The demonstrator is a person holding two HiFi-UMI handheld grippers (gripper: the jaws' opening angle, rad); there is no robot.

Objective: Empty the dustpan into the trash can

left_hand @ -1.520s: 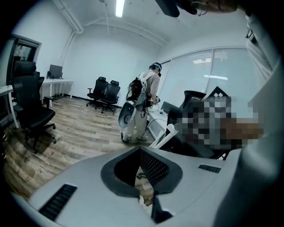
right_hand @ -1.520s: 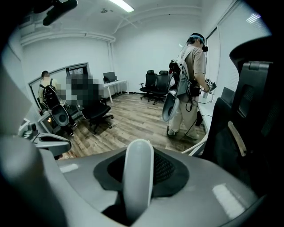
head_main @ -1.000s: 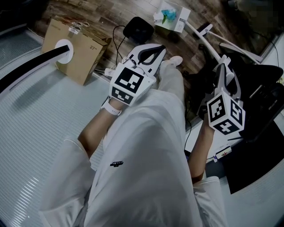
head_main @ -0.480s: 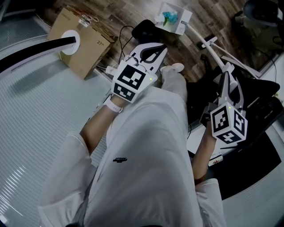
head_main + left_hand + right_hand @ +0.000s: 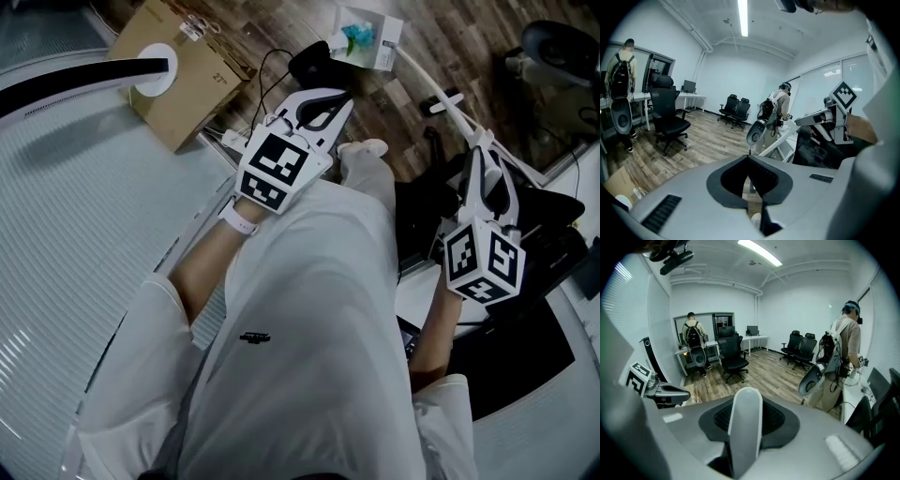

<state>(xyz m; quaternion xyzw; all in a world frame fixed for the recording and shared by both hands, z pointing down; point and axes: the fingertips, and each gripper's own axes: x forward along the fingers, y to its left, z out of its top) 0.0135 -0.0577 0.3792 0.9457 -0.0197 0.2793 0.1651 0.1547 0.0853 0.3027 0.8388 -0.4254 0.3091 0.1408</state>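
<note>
Dustpan handle point(image 5: 745, 427), one, is sitting clamped in right gripper point(image 5: 487, 152); left gripper point(image 5: 339, 99) is hanging closed, empty. Grippers, two. Cardboard box point(image 5: 192, 103), one. Bystanders point(image 5: 843, 345), two, are standing.

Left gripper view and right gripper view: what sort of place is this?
Probably an open office or lab: black wheeled office chairs, white desks carrying dark monitors along the wall, and a wood-plank floor.
</note>
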